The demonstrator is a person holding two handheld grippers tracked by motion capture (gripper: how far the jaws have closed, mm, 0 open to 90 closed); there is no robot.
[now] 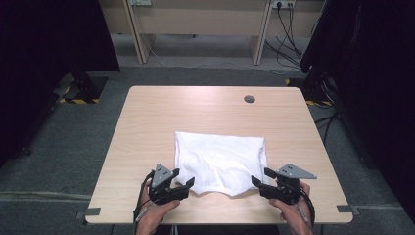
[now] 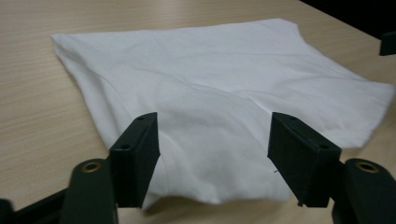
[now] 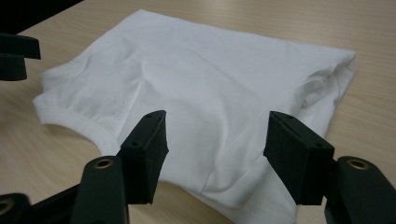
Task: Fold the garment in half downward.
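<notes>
Item: a white folded garment (image 1: 221, 163), cotton-like cloth, roughly rectangular in outline.
Position: it lies flat on the tabletop (image 1: 147, 122), in the half nearer the person and slightly right of centre.
Surface: soft creases run across the top layer; a shallow bulge sits near the middle.
Edges: the far edge is straight and neat. The near edge is uneven, with a hemmed flap showing in the right claw view (image 3: 70, 114).
Layers: stacked folds are visible at one side edge (image 3: 327, 79).
Left claw (image 1: 184, 178): released, jaws spread apart at the near left corner of the garment, nothing pinched between them.
Right claw (image 1: 263, 176): released, jaws spread apart at the near right corner, gripping nothing.
</notes>
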